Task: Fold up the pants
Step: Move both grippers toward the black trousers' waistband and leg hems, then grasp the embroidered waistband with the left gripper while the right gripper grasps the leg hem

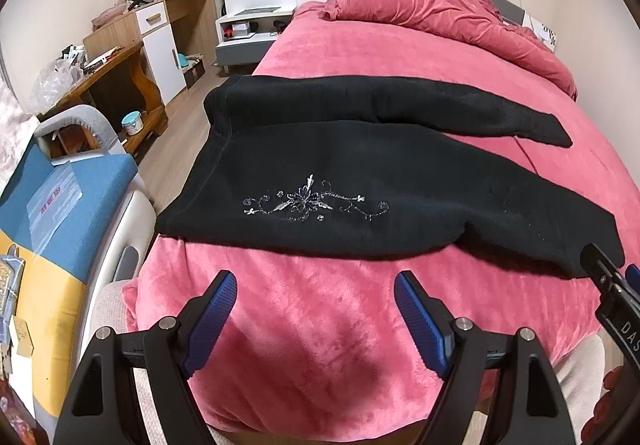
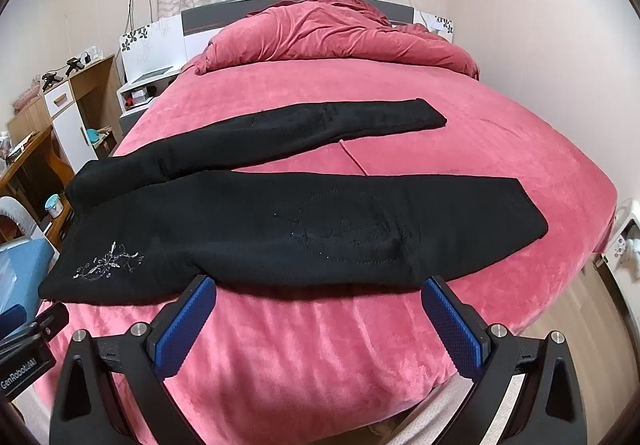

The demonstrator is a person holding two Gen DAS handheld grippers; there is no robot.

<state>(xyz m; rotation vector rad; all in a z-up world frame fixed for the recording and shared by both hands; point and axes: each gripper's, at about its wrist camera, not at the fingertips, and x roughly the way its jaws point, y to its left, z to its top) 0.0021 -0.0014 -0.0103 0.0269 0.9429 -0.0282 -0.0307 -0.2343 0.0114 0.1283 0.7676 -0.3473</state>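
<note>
Black pants (image 1: pixel 360 173) (image 2: pixel 280 229) lie spread flat across the pink bed (image 1: pixel 312 325) (image 2: pixel 500 141), waistband at the left edge, both legs stretching right and apart. Silver flower embroidery (image 1: pixel 312 201) (image 2: pixel 108 265) marks the near hip. My left gripper (image 1: pixel 316 285) hovers open over bare blanket just in front of the pants' near edge, nothing between its blue pads (image 1: pixel 212 309). My right gripper (image 2: pixel 320 293) is open too, its fingertips at the near edge of the front leg, holding nothing. The right gripper's body (image 1: pixel 612 285) shows at the left view's right margin.
A rumpled pink duvet (image 1: pixel 440 13) (image 2: pixel 340 37) is piled at the headboard. Left of the bed stand a blue-cushioned chair (image 1: pixel 72 197), a wooden desk (image 1: pixel 116 85) with clutter and a white nightstand (image 1: pixel 248 25). Wooden floor (image 1: pixel 180 149) runs along the bed's left side.
</note>
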